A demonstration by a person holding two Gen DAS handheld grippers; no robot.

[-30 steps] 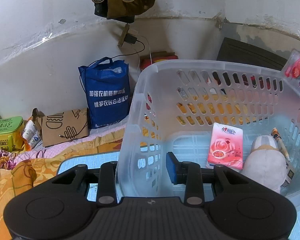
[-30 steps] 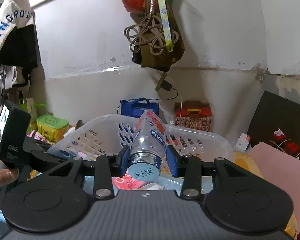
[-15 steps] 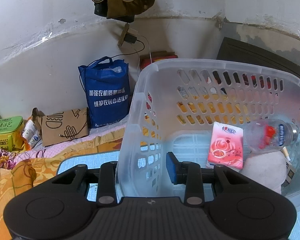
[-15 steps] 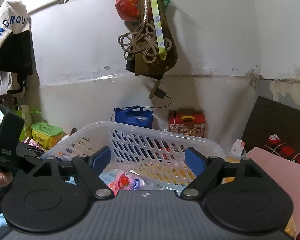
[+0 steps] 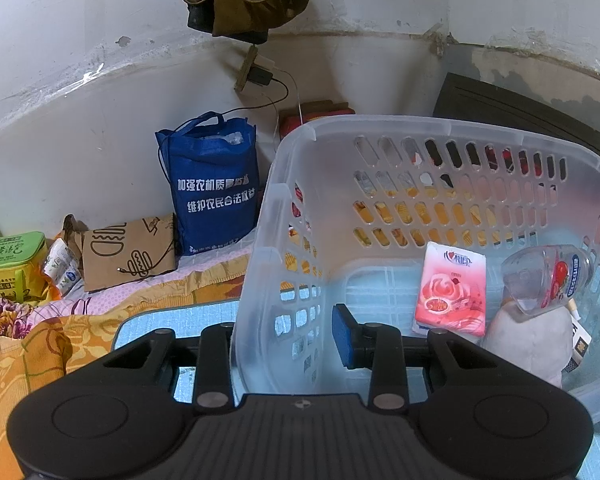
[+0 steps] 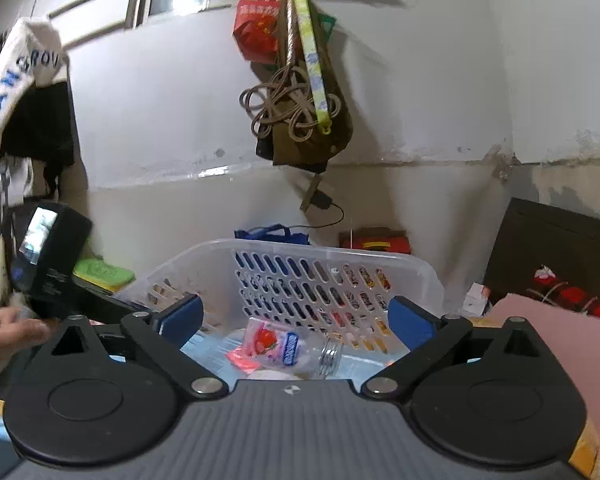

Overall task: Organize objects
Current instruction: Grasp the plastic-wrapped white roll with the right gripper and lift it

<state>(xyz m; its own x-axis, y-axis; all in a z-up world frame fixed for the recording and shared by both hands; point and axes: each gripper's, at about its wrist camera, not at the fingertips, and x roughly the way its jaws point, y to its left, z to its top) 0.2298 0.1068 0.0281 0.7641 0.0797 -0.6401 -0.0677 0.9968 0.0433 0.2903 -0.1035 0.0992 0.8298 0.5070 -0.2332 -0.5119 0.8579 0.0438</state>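
Both views show strong fisheye distortion: wall lines bow and the corners are dark. Lighting is dim, cool and indoor. A bright glare spot sits in the window (image 6: 182,0), above the hanging rope bundle (image 6: 288,108), which casts a soft shadow on the wall. The hand (image 6: 4,332) is motion-blurred.

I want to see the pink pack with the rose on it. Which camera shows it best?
The left wrist view. There the pink pack leans inside the basket in plain sight, rose print facing the camera. In the right wrist view, only a pink scrap peeks out beside the bottle.
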